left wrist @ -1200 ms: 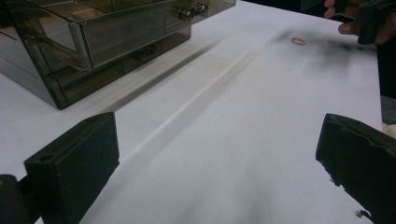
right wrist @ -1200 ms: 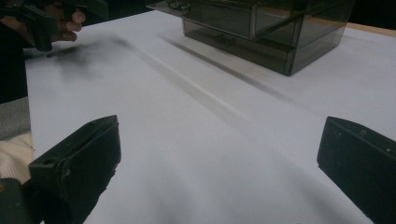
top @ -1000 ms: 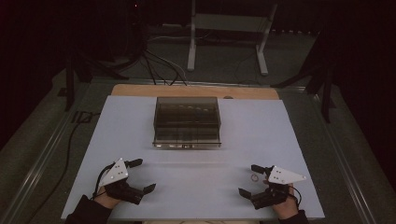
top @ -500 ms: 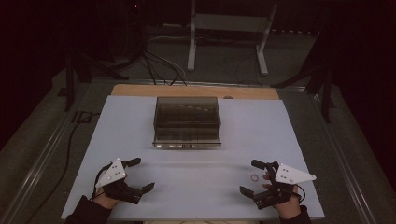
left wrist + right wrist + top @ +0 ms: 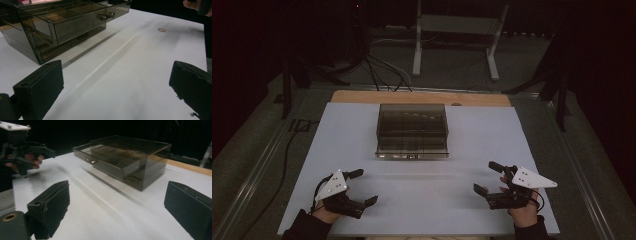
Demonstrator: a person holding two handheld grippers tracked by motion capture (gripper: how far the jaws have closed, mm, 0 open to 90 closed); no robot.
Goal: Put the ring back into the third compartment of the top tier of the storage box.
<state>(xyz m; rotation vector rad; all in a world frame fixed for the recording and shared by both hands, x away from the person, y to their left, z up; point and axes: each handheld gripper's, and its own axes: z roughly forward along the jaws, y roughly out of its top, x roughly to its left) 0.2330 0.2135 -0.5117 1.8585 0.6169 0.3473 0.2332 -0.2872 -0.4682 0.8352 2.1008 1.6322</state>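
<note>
Two grippers, left gripper (image 5: 360, 187) and right gripper (image 5: 488, 176), I am holding released and empty, right jaws just narrowing slightly; drawer box (image 5: 412, 131) sitting mid-worktop (image 5: 472, 210), well apart, front facing me for access.

The room is dim, its surroundings falling away to near black, while the pale tabletop (image 5: 462, 200) catches soft light from above. The smoky clear drawer box (image 5: 412, 131) throws a faint shadow forward. In both gripper views the near black jaws are soft and grainy, and the box is mildly blurred.
</note>
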